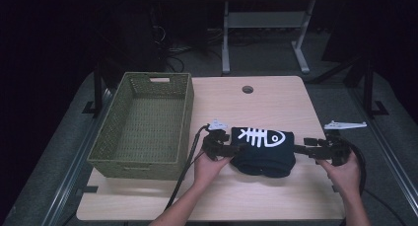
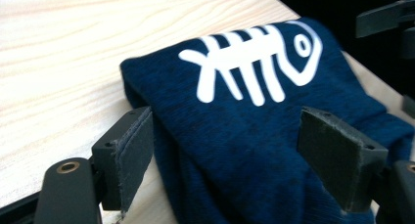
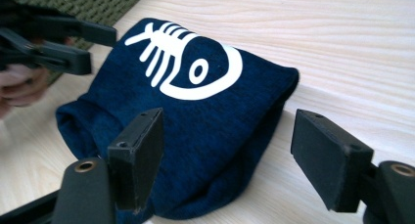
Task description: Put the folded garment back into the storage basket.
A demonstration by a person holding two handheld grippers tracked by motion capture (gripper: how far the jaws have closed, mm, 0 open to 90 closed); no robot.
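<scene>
A folded navy garment (image 1: 263, 154) with a white fish-skeleton print lies on the wooden table (image 1: 266, 100), near its front. My left gripper (image 1: 235, 148) is at the garment's left end, open. In the left gripper view the jaws stand wide on either side of the cloth (image 2: 254, 121), with the left gripper (image 2: 227, 123) low over its edge. My right gripper (image 1: 300, 148) is at the garment's right end, also open. In the right gripper view one jaw of the right gripper (image 3: 227, 123) is in front of the cloth (image 3: 195, 111) and the other over bare wood.
A green woven basket (image 1: 183, 112) with nothing in it stands on the table's left side, close to my left hand. A round cable hole (image 1: 247, 89) sits near the table's far edge. Bare wood lies beyond and in front of the garment.
</scene>
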